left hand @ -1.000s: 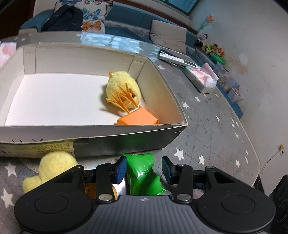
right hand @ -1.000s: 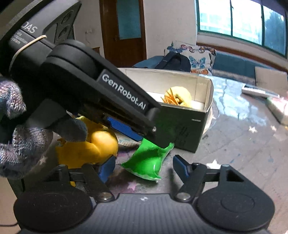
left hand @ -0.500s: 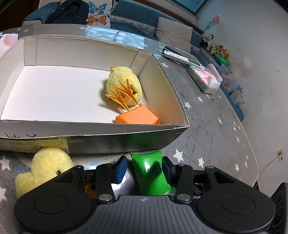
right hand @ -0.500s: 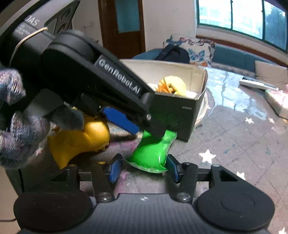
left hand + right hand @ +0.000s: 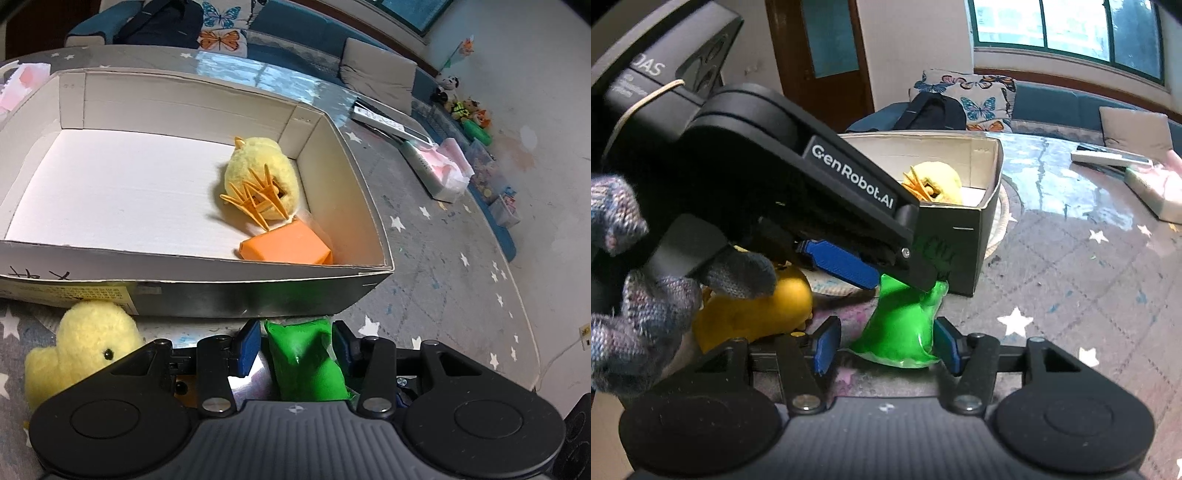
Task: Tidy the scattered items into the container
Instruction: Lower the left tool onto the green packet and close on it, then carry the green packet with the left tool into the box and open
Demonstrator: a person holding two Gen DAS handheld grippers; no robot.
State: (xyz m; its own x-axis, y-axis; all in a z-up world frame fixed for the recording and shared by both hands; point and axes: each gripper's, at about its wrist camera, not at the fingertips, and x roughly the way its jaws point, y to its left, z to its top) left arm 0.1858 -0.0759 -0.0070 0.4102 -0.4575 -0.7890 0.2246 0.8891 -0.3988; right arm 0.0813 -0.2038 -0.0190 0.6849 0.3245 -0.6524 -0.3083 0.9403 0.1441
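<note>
A green pouch [image 5: 306, 360] lies between the fingers of my left gripper [image 5: 295, 341], just in front of the cardboard box [image 5: 258, 295]. The jaws stand a little wider than the pouch; the right pad touches it, a gap shows on the left. In the right wrist view the same pouch [image 5: 905, 325] also sits between my right gripper's [image 5: 886, 347] open fingers, with the left gripper [image 5: 871, 273] over it. The box holds a yellow plush chick [image 5: 262, 181] and an orange block [image 5: 286, 247]. A second plush chick [image 5: 85, 339] lies outside at the left.
A yellow rubber duck [image 5: 757, 310] lies under the gloved hand at the left. A tissue box [image 5: 439, 170] and a remote [image 5: 388, 122] lie on the star-patterned table [image 5: 443, 280] at the right. A sofa with cushions stands behind.
The left gripper's jaws have narrowed around the green pouch. The right gripper has moved in so the pouch sits between its fingers, which also narrowed.
</note>
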